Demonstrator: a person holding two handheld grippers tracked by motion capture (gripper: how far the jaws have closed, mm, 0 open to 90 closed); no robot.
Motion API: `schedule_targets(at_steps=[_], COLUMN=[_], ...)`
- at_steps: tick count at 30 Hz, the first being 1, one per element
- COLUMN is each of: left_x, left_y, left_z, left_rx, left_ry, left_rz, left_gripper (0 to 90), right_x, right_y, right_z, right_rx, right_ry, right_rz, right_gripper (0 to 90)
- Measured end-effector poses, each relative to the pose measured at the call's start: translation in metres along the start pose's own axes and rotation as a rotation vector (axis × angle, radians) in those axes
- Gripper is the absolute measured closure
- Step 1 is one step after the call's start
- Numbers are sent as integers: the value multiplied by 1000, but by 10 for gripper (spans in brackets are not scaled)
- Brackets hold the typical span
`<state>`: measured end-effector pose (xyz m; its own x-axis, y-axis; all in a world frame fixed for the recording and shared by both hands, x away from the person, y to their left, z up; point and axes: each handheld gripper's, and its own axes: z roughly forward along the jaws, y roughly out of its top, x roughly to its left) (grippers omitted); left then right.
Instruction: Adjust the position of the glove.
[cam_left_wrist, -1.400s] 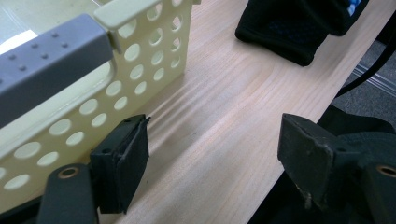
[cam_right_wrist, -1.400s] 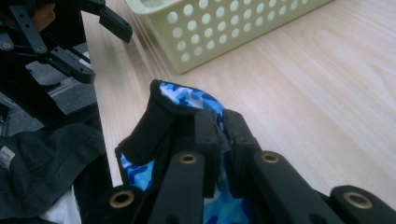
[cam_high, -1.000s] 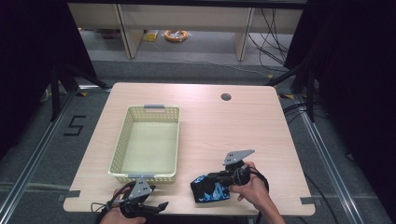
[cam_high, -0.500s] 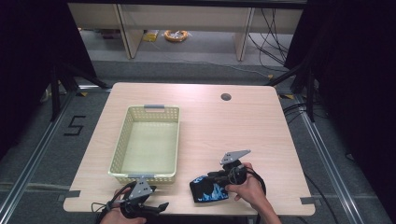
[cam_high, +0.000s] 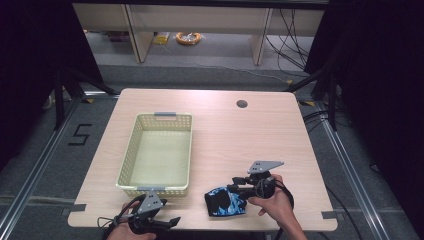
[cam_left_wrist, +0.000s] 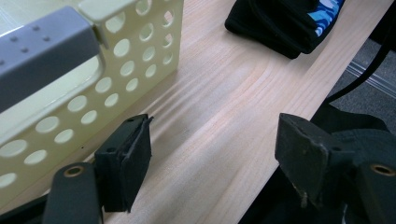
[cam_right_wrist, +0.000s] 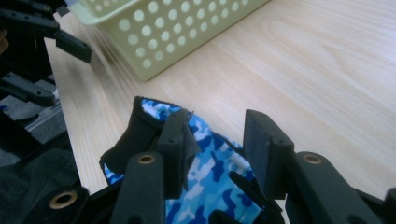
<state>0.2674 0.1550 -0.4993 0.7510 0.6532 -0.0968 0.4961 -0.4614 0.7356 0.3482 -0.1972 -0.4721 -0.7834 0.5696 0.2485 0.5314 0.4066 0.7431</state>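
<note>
Right gripper (cam_right_wrist: 212, 140) over blue camouflage cloth (cam_right_wrist: 205, 186), jaws just been opening, part-open, cloth lying slack beneath and between them, not pinched. Left gripper (cam_left_wrist: 212, 163) wide open, empty, perforated basket (cam_left_wrist: 135, 70) just beside its left jaw.

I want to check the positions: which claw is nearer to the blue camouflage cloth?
The right claw: it is right over the blue camouflage cloth. The left claw rests apart from it, at the table's near edge by the basket.
</note>
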Motion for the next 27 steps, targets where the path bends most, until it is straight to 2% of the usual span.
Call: schedule_targets(at_steps=[3, 5, 6, 7, 8, 9, 10, 11, 12, 13, 14, 15, 16, 17, 19, 20, 21, 23, 24, 25, 27], left_x=[1, 0, 0, 0, -1, -1, 0, 1, 1, 1, 0, 0, 0, 0, 2, 2, 1, 0, 0, 1, 1], left_y=[0, 0, 0, 0, 0, 0, 0, 0, 0, 0, 0, 0, 0, 0, 0, 0, 0, 0, 0, 0, 0], left_z=[-1, 0, 0, 0, 0, 0, 0, 0, 0, 0, 0, 0, 0, 0, 0, 0, 2, 2, 2, 1, 2], left_rx=[5, -8, -5, -5, -4, -5, 5, 6, 7, 7, 6, 5, 5, 5, 17, 17, 12, 8, 8, 11, 11], left_ry=[8, -1, -2, -4, -3, -3, -3, -5, -6, -7, -6, -6, -7, -7, 0, 0, -4, -11, -11, -10, -6], left_rz=[3, -12, -12, -16, -29, -28, -19, -12, -13, -14, -18, -17, -13, -13, -7, -7, -34, -41, -37, -14, -13], left_gripper=[269, 270, 272, 275, 275, 276, 277, 279, 281, 282, 282, 284, 284, 284, 283, 283, 283, 284, 284, 283, 284], right_x=[0, 1, -2, 1, -1, 1, 0, 2, 3, 7, 8, 5, 5, 4, 5, 4, 4, 3, 3, 3, 2], right_y=[-3, -8, -10, -13, -17, -22, -25, -29, -32, -35, -37, -40, -41, -41, -41, -41, -42, -42, -42, -42, -43], right_z=[-9, -17, -20, -24, -25, -27, -28, -29, -29, -29, -28, -26, -25, -23, -22, -20, -19, -15, -13, -10, -5], right_rx=[-19, -13, -24, -14, -30, -34, -37, -31, -31, -21, -19, -18, -12, -17, -6, -4, -10, -4, 8, 15, 30], right_ry=[-22, -80, -119, -139, -139, -143, -143, -143, -154, -147, -151, -155, -165, -147, -159, -149, -157, -155, -164, -163, -152], right_rz=[22, 60, 36, 84, 70, 119, 115, 143, 150, 205, 208, 181, 187, 205, 211, 224, 219, 219, 215, 225, 217], right_gripper=[598, 589, 589, 588, 588, 585, 578, 571, 567, 562, 559, 542, 528, 514, 490, 481, 470, 441, 425, 410, 396])
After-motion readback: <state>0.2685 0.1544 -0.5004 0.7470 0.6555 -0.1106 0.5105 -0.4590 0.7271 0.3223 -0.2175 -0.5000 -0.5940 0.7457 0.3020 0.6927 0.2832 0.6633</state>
